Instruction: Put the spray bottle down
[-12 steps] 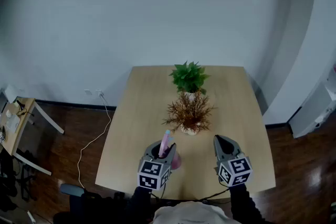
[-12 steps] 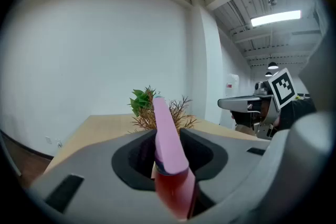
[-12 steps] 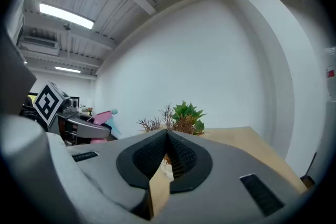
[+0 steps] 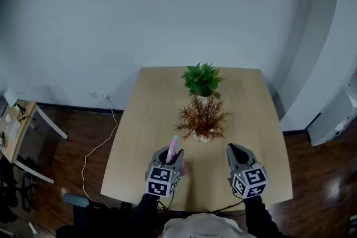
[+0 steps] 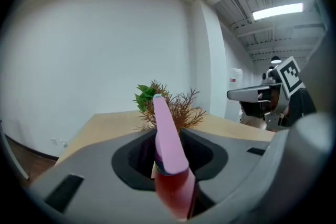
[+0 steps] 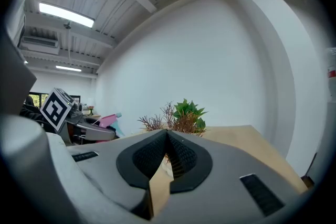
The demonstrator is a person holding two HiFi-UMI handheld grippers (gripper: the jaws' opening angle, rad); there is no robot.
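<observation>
The spray bottle [image 4: 173,149] has a pink trigger head over a translucent red-pink body. It stands upright between the jaws of my left gripper [image 4: 170,155], which is shut on it above the near left part of the wooden table [image 4: 146,120]. In the left gripper view the bottle [image 5: 169,150] fills the gap between the grey jaws. My right gripper [image 4: 234,148] hovers over the near right part of the table, shut with nothing in it. In the right gripper view its jaw tips [image 6: 167,132] meet, and the pink bottle [image 6: 108,121] shows at the left.
Two potted plants stand along the table's middle: a green plant [image 4: 201,79] farther back and a brown dried plant [image 4: 202,118] nearer, just ahead of both grippers. A small side desk [image 4: 14,130] and a white cable [image 4: 97,149] are on the dark floor at the left.
My left gripper with the bottle has shifted slightly to the left, and less of the bottle's pink body shows beside it. The right gripper has stayed in place.
</observation>
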